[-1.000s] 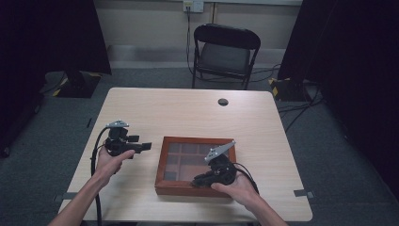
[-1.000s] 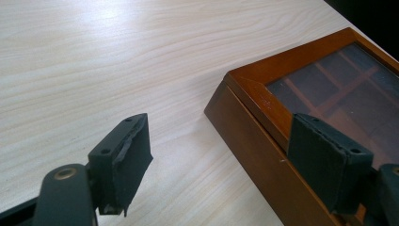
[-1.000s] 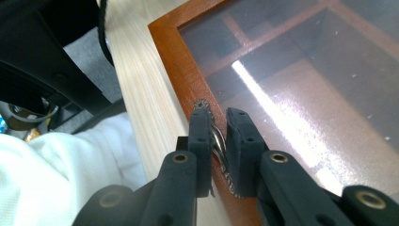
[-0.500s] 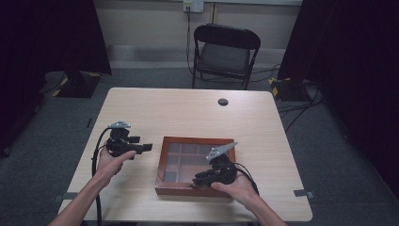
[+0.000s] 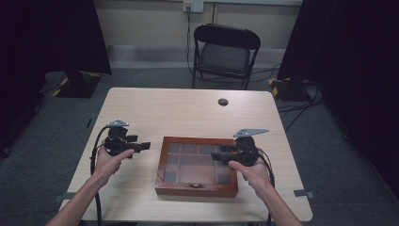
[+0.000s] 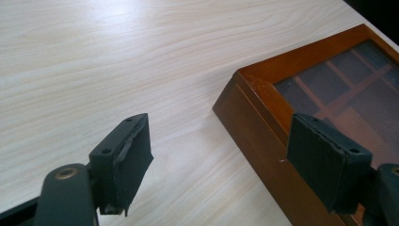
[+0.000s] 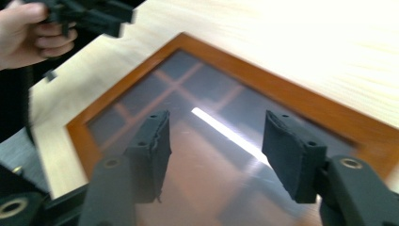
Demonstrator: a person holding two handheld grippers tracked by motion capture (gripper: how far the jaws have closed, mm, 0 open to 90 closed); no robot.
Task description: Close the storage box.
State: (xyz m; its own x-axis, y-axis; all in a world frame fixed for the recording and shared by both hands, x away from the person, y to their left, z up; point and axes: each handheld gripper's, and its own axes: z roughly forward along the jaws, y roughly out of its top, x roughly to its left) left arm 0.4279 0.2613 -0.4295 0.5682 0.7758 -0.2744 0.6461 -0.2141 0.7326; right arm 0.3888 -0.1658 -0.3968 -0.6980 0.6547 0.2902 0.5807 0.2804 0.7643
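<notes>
Two grippers in my sights, and a wooden box (image 5: pixel 197 165) with a glass lid sits between them, low in the centre of the high view on the pale table (image 5: pixel 188 110). My right gripper (image 5: pixel 217 155) hovers over the right part of that lid, pointing toward the left of the frame, hand (image 5: pixel 249 172) wrapped around it from below. Its jaws have just been opening, and in the right gripper view I see them standing apart with only air between the pads, the glass and the dark divider grid beneath it showing through the gap. A bright streak of reflected light runs across the glass there. Nothing held.

My left gripper (image 5: pixel 143 146) waits at the left of the box, aimed at its left wall, near it but apart. In the left gripper view the jaws are spread, nothing between them but bare tabletop, and the box corner (image 6: pixel 244 94) sits right of centre, with the right-hand pad drawn over the box's side wall. The left hand (image 5: pixel 109 162) grips the handle at the lower left of the high view.

Top centre of the high view, a folding chair (image 5: pixel 226 52) stands behind the table, and a small dark disc (image 5: pixel 223 101) lies on the far part of the tabletop.
</notes>
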